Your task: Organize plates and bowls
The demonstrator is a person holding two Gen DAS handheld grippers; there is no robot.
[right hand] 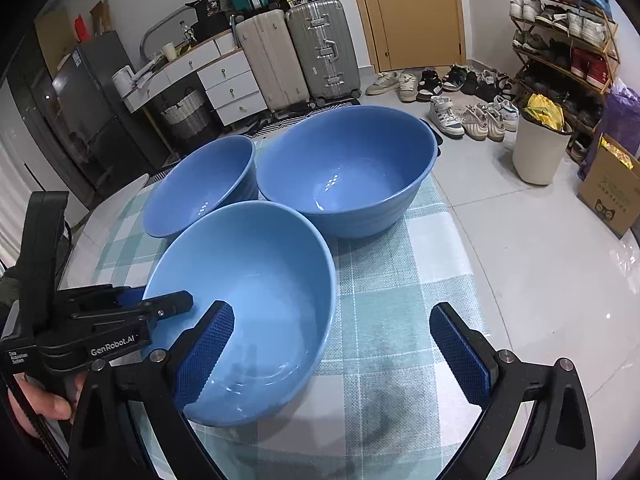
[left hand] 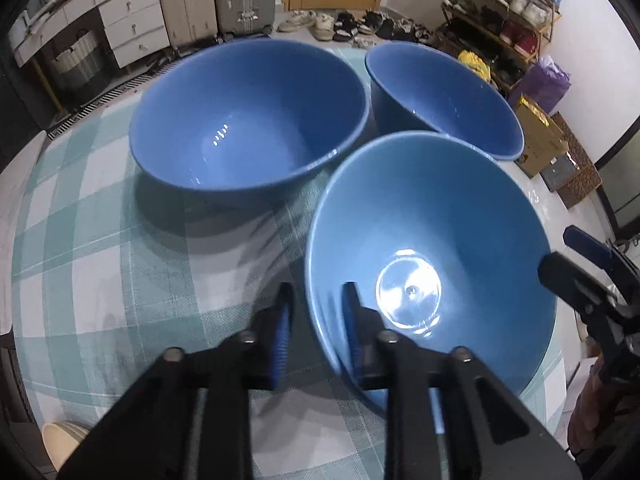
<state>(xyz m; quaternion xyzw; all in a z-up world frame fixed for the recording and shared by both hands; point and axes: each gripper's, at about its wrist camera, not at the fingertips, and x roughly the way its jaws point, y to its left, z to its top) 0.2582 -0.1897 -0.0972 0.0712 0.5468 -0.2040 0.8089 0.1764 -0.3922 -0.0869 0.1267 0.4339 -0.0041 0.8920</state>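
Note:
Three blue bowls stand on a teal checked tablecloth (left hand: 100, 240). The nearest bowl (left hand: 432, 248) (right hand: 256, 280) looks tipped. My left gripper (left hand: 318, 292) is shut on its rim, one pad outside the wall and one inside; in the right wrist view the left gripper (right hand: 160, 300) comes in from the left. My right gripper (right hand: 332, 312) is open: its left finger (right hand: 208, 352) hangs over the bowl's inside, its right finger (right hand: 460, 352) over the cloth. Neither pad touches the bowl. Behind stand two more bowls (left hand: 248, 128) (left hand: 440, 96).
The table edge (right hand: 460, 240) runs just right of the bowls, with tiled floor beyond. A white bin (right hand: 540, 152), a cardboard box (right hand: 612, 192), shoes, a shoe rack and suitcases (right hand: 296, 56) stand around the room. A hand (right hand: 40, 404) holds the left gripper.

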